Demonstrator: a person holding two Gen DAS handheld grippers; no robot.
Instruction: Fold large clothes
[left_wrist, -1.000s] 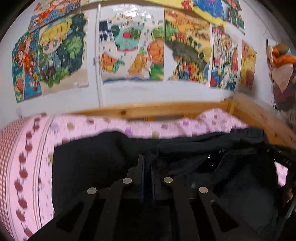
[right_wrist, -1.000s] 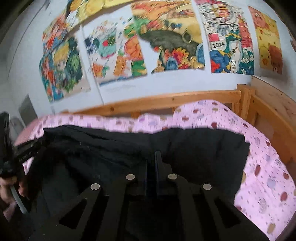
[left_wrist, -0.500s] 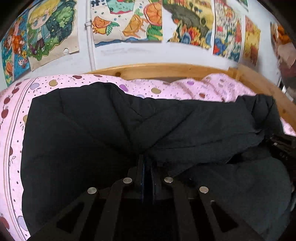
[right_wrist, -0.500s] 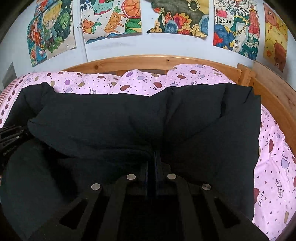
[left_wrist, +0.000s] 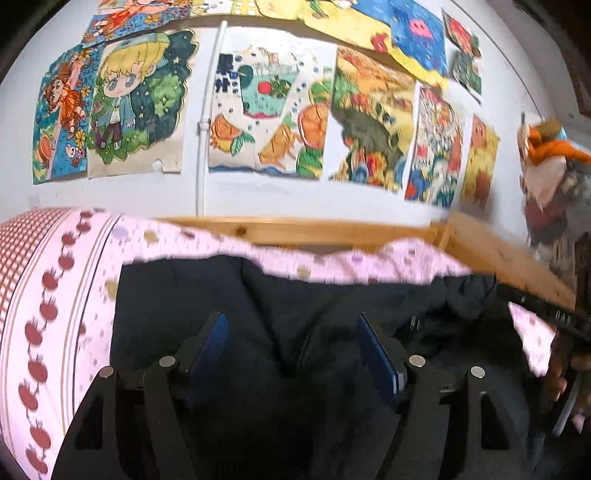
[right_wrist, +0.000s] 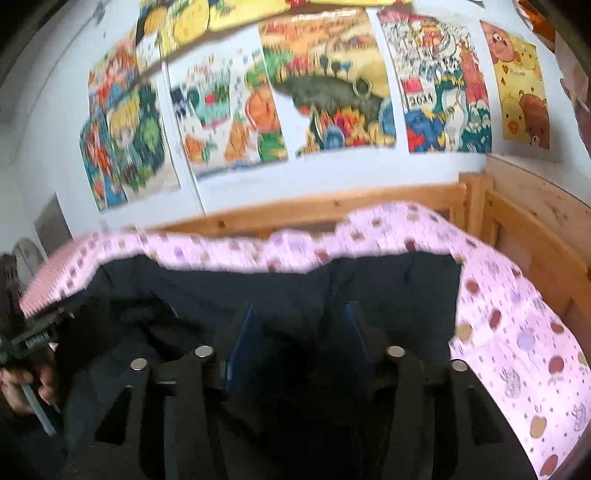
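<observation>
A large black padded garment (left_wrist: 280, 306) lies spread on the pink patterned bedsheet (left_wrist: 70, 295); it also shows in the right wrist view (right_wrist: 388, 288). My left gripper (left_wrist: 291, 325) is open above the garment's near left part, its blue-padded fingers (left_wrist: 216, 336) wide apart with nothing between them. My right gripper (right_wrist: 299, 317) is open above the garment's near right part, holding nothing. The right gripper shows at the right edge of the left wrist view (left_wrist: 546, 314), and the left gripper at the left edge of the right wrist view (right_wrist: 33, 338).
A wooden bed frame (left_wrist: 303, 230) runs along the far side and the right side (right_wrist: 532, 229). The wall behind is covered with colourful posters (left_wrist: 266, 114). A pile of clothes (left_wrist: 554, 177) hangs at the far right.
Both grippers have opened and let go of the black garment. Both have lifted and tilted up from the garment, so more wall shows.
</observation>
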